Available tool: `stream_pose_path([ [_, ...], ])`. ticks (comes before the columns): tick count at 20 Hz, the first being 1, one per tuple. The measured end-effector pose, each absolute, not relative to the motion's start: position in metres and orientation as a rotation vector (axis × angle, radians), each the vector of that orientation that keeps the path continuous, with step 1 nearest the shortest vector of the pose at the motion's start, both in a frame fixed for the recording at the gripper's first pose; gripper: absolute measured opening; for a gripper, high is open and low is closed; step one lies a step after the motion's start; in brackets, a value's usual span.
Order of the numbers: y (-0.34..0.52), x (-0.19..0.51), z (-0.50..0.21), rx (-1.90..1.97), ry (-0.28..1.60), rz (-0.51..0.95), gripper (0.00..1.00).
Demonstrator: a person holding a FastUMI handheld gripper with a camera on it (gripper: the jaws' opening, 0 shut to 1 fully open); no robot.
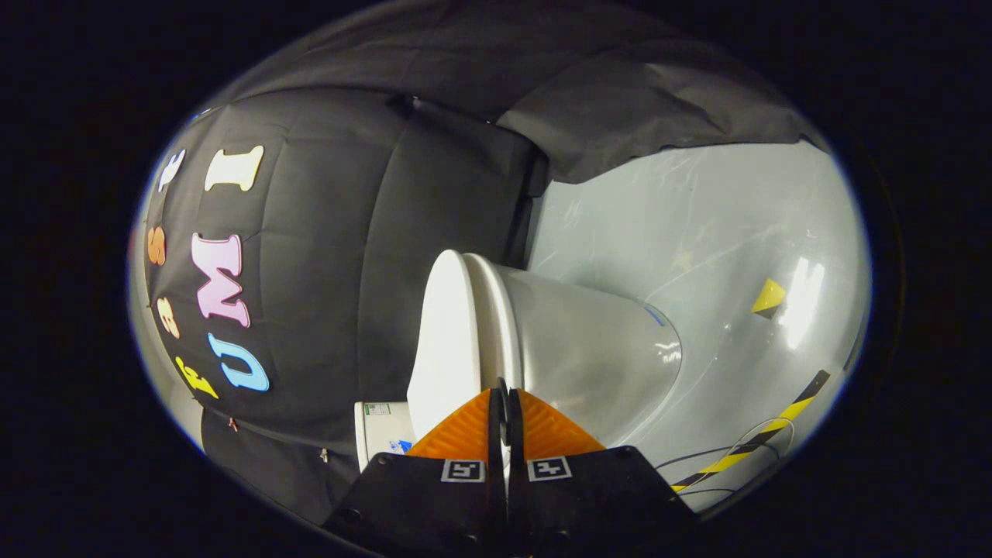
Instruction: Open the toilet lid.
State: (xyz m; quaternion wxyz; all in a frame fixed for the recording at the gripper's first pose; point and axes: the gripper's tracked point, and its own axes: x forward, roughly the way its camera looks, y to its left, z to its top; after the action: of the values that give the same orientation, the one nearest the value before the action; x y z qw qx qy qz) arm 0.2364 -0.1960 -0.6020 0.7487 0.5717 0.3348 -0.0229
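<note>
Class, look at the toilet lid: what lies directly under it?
The lid lies closed against the seat and bowl. The bowl's inside is covered. The gripper, fingers together, sits at the lid's edge.

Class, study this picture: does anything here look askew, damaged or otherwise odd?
Little stands out. The toilet lid is down on the bowl; the gripper, fingers together, points at its edge. Only loose cables trail across the floor beside striped tape.

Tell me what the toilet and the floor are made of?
The toilet bowl looks like glazed ceramic: white, smooth, with a bright glint on its side. Its lid looks like smooth white plastic, less shiny, though that is a guess. The floor seems a hard, glossy grey coating, since it mirrors the lamp and shows fine scratches. The gripper has its fingers together, just short of the lid's edge.
</note>
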Motion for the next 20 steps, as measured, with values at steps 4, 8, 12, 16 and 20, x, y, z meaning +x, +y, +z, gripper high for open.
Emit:
stream_pose_path([
  [4, -0.191, 0.238, -0.574, 1.166, 0.705, -0.053, 0.05],
  [8, -0.181, 0.24, -0.535, 1.061, 0.672, -0.025, 0.05],
  [12, -0.168, 0.242, -0.498, 0.963, 0.624, -0.021, 0.05],
  [16, -0.151, 0.244, -0.454, 0.916, 0.585, -0.019, 0.05],
  [20, -0.115, 0.248, -0.405, 0.831, 0.548, 0.031, 0.05],
])
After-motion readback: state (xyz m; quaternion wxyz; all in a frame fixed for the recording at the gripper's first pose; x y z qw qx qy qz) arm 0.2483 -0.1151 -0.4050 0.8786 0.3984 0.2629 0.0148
